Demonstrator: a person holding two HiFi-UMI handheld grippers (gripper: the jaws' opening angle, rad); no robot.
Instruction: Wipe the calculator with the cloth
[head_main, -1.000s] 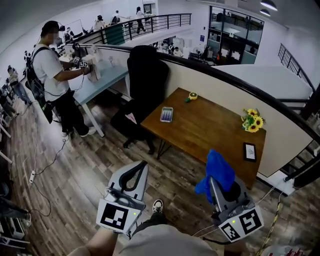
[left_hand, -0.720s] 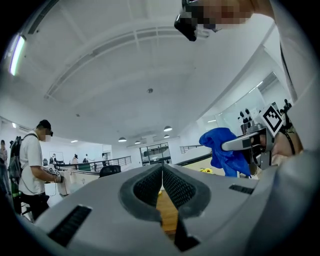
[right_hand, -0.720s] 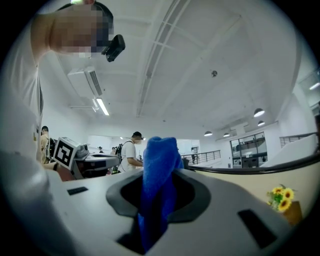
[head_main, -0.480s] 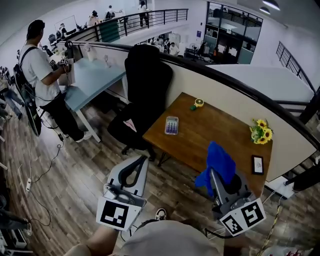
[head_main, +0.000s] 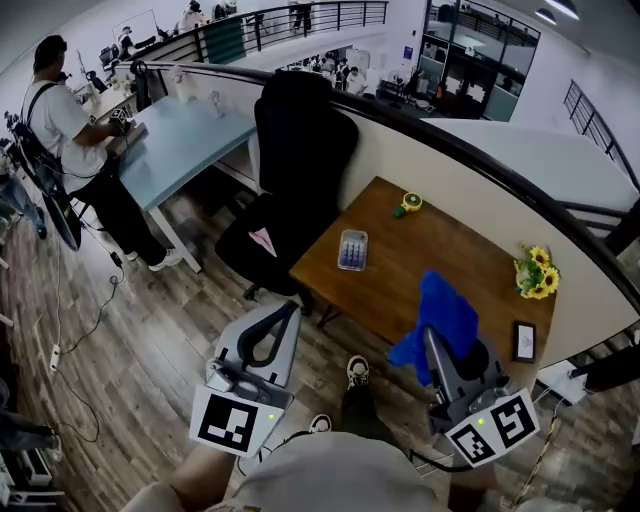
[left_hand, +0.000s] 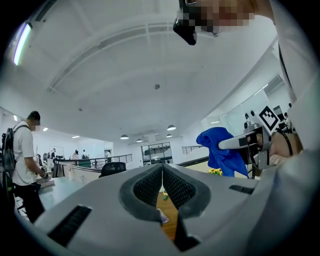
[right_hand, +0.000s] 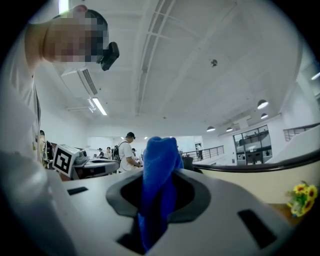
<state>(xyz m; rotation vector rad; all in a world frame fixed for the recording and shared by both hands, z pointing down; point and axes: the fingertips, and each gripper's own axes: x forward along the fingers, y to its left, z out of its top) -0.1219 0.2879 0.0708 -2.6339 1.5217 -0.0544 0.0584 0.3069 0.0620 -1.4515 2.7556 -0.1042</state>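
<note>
The calculator (head_main: 352, 249) lay flat near the left corner of the wooden table (head_main: 430, 250), its long axis running roughly away from you, well apart from both tools. Your left gripper (head_main: 287, 312) hung below and to its left in the head view, off the table and over the floor, jaws pressed together on nothing. Your right gripper (head_main: 432, 340) stood below and to its right, by the table's near edge, jaws clamped on the blue cloth (head_main: 442, 312), which bunched up above the tips. The calculator therefore sat ahead and to the left of the cloth. The left gripper looked slightly the nearer, but the wiping reach likely belonged to the right, forward and across to its left.
</note>
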